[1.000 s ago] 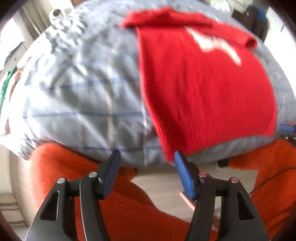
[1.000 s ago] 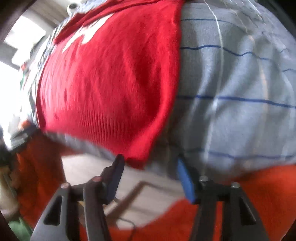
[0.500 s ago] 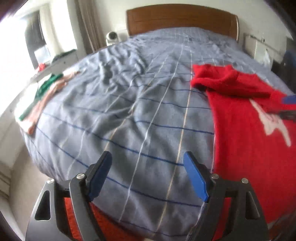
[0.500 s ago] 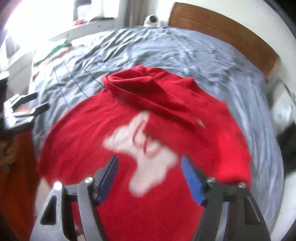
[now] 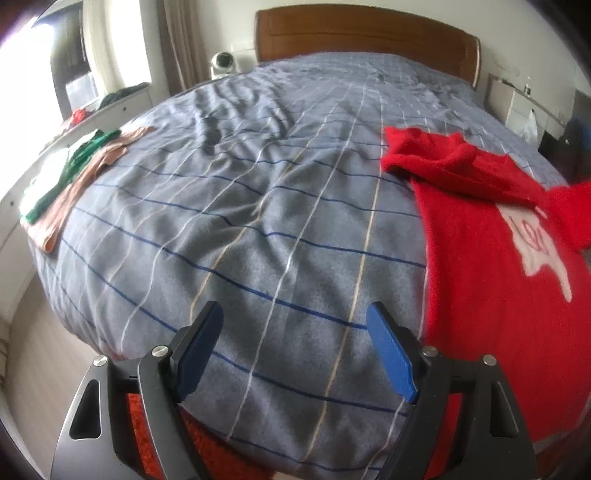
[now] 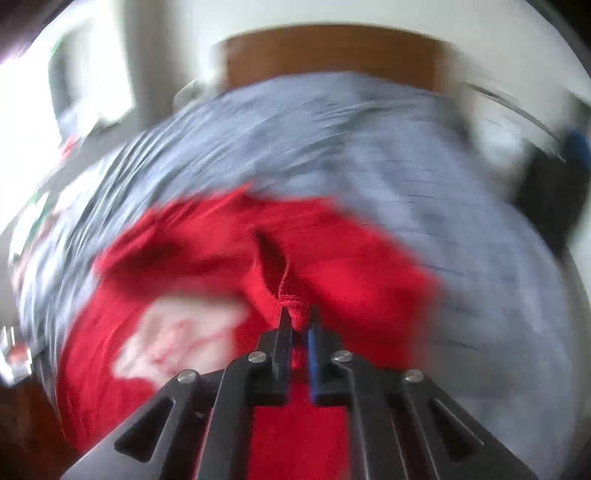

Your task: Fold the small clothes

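**A:** Where's the sweater relative to the headboard [image 5: 365, 35]?

**B:** The red sweater [image 5: 491, 280] lies flat on the bed [image 5: 236, 221], toward the foot end from the headboard and off to its right side, one sleeve already crossed over the chest. Your right tool [image 6: 298, 325] is clenched on a bunched fold of its knit; the picture is badly smeared, so it's probably the other sleeve or a side edge, I can't say which.

**A:** And my left?

**B:** Your left tool [image 5: 295, 343] is released, jaws wide over bare blanket just beside the sweater's near edge, gripping nothing.

**A:** How do I fold well from here?

**B:** Carry the pinched part across toward the white print [image 5: 535, 243], keep it low, and lay it flat before you let go. Use your left to pin the near edge so the body doesn't drag.
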